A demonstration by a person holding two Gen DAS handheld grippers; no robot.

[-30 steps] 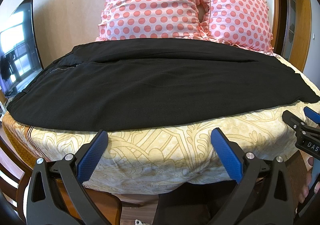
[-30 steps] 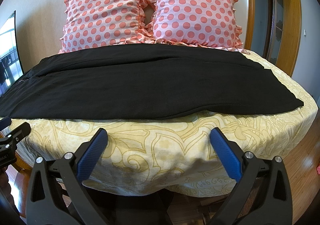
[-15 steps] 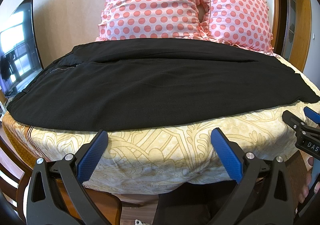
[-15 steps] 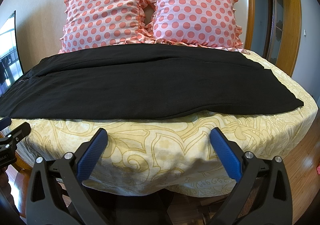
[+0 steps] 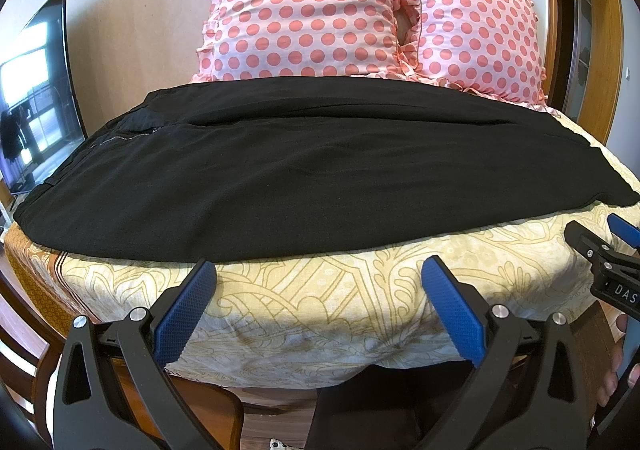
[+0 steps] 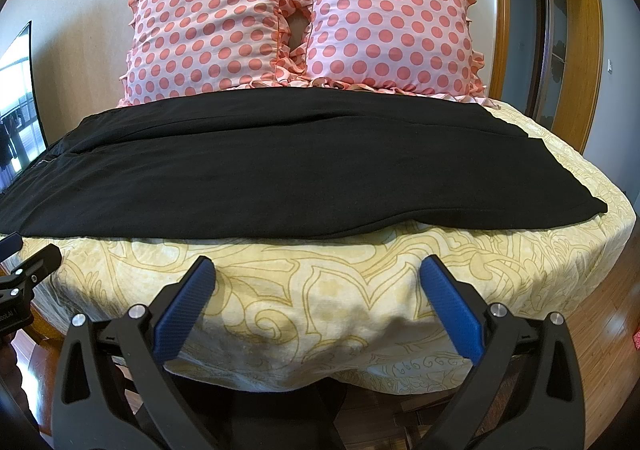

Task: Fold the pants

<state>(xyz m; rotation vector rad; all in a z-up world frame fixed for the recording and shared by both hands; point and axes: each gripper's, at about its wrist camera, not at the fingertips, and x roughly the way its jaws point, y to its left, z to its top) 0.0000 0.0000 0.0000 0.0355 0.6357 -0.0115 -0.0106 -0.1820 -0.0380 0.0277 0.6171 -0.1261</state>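
The black pants (image 5: 320, 170) are spread flat across the bed (image 5: 320, 290), waistband to the left, below two dotted pillows (image 6: 304, 26). Both the left gripper (image 5: 316, 282) and the right gripper (image 6: 316, 282) are held short of the near edge, jaws apart and empty. If only the top layer is pinched, or the bedsheet with it, the fold may be dragged crooked.

The pants (image 5: 312, 174) are black, of matte cloth, spread flat and lengthwise across the bed (image 5: 320, 290), one leg lying over the other. The waist end with its zipper (image 5: 124, 136) lies at the left, the hems (image 6: 576, 206) at the right. The far edge touches the pillows (image 6: 300, 26).
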